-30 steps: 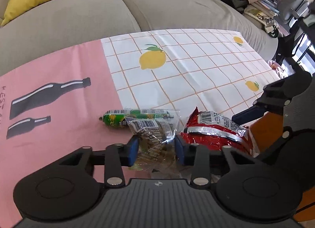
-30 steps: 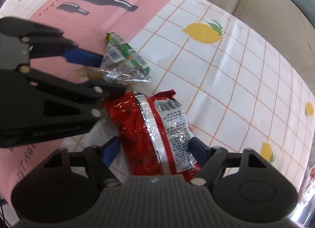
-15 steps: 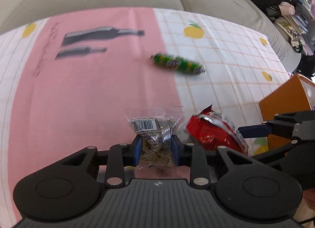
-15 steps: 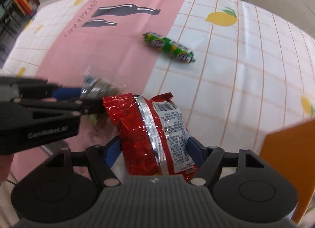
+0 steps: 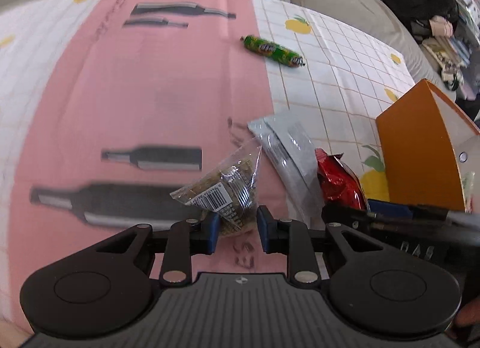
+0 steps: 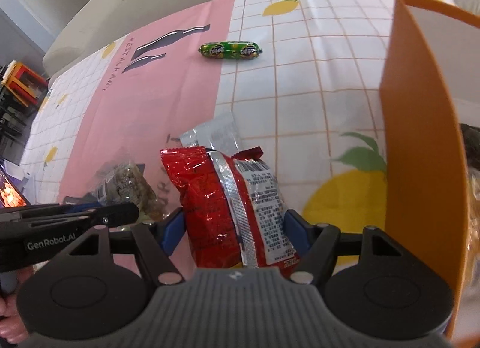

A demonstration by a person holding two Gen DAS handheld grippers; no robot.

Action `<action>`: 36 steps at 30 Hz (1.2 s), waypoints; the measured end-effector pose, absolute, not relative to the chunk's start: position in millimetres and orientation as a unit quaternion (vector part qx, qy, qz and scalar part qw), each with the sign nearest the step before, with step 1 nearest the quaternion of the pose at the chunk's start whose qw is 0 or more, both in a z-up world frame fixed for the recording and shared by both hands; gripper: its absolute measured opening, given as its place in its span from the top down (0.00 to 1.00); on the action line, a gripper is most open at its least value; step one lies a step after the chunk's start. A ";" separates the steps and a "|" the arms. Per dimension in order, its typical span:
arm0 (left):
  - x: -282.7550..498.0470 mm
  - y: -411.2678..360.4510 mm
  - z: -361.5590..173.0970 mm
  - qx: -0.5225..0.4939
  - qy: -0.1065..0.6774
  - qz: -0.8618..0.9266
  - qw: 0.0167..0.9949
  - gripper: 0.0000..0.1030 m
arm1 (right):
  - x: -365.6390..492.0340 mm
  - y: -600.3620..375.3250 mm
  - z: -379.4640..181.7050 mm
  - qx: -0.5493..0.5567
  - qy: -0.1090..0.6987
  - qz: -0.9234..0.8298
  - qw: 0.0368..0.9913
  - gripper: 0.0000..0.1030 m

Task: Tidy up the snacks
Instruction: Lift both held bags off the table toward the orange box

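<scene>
Clear crinkly plastic fills the low centre of the left wrist view: the left claw (image 5: 235,225) has just been closing and pinches a transparent packet of brownish snacks (image 5: 223,187), lifted for carrying. A green sausage-shaped snack (image 5: 273,50) lies upper right on the pink and lemon-print tablecloth (image 5: 126,83).

In the right wrist view, the right claw (image 6: 232,228) clamps a red foil snack bag (image 6: 228,204), jaws wide around it. An orange box (image 6: 420,137) at right is probably where it goes.
</scene>
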State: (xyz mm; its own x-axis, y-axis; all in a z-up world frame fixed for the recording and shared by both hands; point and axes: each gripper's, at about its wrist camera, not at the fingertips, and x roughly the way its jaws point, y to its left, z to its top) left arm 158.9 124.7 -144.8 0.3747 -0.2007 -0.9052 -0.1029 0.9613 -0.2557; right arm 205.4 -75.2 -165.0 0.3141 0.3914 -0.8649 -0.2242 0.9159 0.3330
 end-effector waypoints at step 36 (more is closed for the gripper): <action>161.7 140.1 -171.8 -0.218 0.489 0.030 0.844 0.62 | 142.0 -42.3 -174.0 -0.098 0.460 0.180 0.864 0.40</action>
State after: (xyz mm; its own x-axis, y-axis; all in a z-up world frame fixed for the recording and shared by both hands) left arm 161.7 140.1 -171.8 0.5197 -0.1620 -0.8389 -0.2639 0.9034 -0.3380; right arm 142.0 -42.3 -174.0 0.5120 0.2202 -0.8302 -0.4012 0.9160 -0.0045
